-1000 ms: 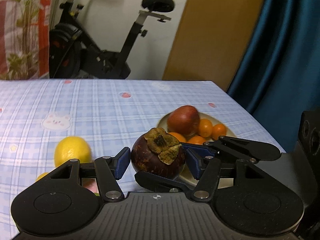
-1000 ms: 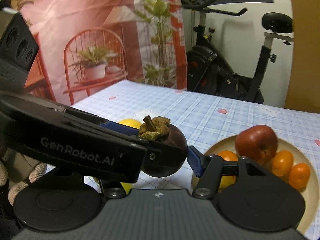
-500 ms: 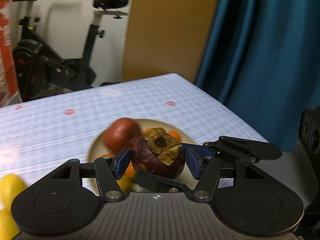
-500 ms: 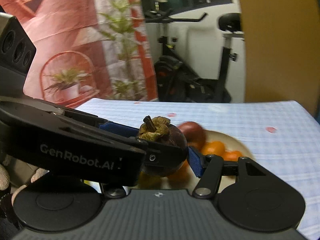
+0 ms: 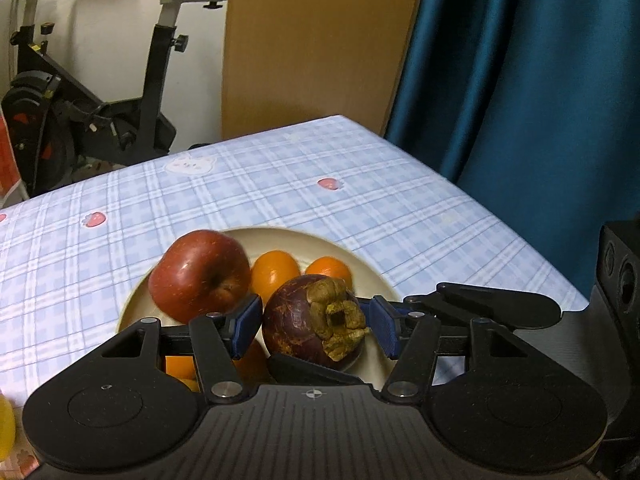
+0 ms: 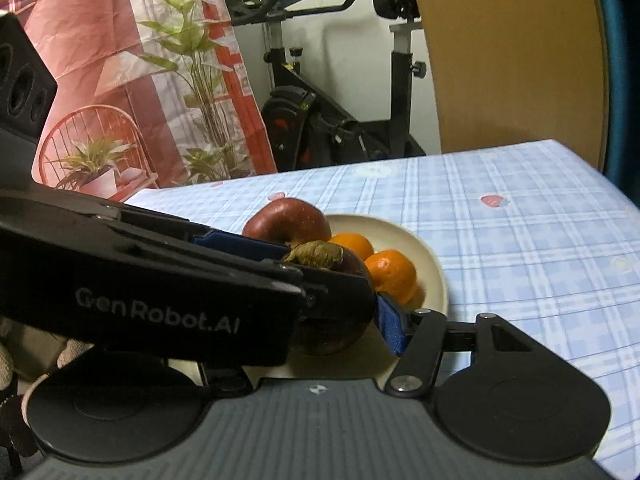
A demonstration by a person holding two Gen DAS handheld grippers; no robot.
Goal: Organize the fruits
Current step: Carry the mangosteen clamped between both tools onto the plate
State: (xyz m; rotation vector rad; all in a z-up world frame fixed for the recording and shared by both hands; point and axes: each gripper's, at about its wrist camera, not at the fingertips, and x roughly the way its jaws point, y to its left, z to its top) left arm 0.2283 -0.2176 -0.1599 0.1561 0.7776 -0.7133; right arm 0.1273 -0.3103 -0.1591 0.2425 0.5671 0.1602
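Note:
A dark purple mangosteen [image 5: 304,328] with a dry brown cap sits between the blue pads of my left gripper [image 5: 316,326], whose jaws are closing on it. My right gripper [image 6: 336,328] is shut on the same mangosteen [image 6: 340,336] from the other side. Its right pad presses the skin, and its left finger is hidden behind the left gripper's black finger [image 6: 180,264]. The fruit hangs low over the near part of a cream plate [image 5: 280,232]. That plate holds a red apple [image 5: 200,276] and several oranges [image 5: 276,276].
The plate [image 6: 436,276] lies on a blue checked tablecloth [image 5: 360,208], near the table's right edge and a blue curtain [image 5: 520,100]. A yellow lemon [image 5: 4,424] peeks in at the far left. An exercise bike [image 6: 320,120] stands beyond the table. A gloved hand [image 6: 68,356] shows low left.
Both grippers have carried the mangosteen together from beside the lemon to above the plate. The fruit has tipped, so its cap now faces the left camera.

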